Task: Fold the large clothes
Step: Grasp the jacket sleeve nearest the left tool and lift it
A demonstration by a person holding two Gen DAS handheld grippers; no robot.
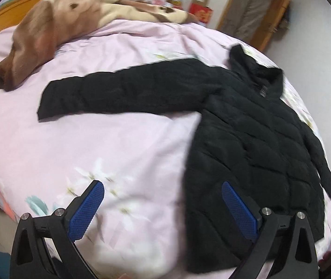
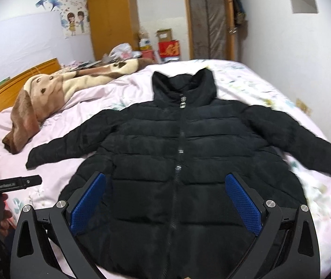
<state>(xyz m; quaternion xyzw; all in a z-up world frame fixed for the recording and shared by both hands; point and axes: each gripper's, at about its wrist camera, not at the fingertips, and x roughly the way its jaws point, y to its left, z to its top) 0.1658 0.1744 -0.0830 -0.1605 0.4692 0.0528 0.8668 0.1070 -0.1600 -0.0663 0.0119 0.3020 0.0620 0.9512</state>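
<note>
A black quilted puffer jacket lies flat and zipped on the pink bed, front up, collar away from me, both sleeves spread out. In the left wrist view the jacket fills the right side, with its left sleeve stretched out over the cover. My left gripper is open and empty above the bed cover by the jacket's left hem edge. My right gripper is open and empty above the lower middle of the jacket, its fingers either side of the zipper.
A pink floral bed cover lies under the jacket. A brown and cream plush blanket is heaped at the far left by the wooden headboard. A wardrobe, boxes and a door stand beyond the bed.
</note>
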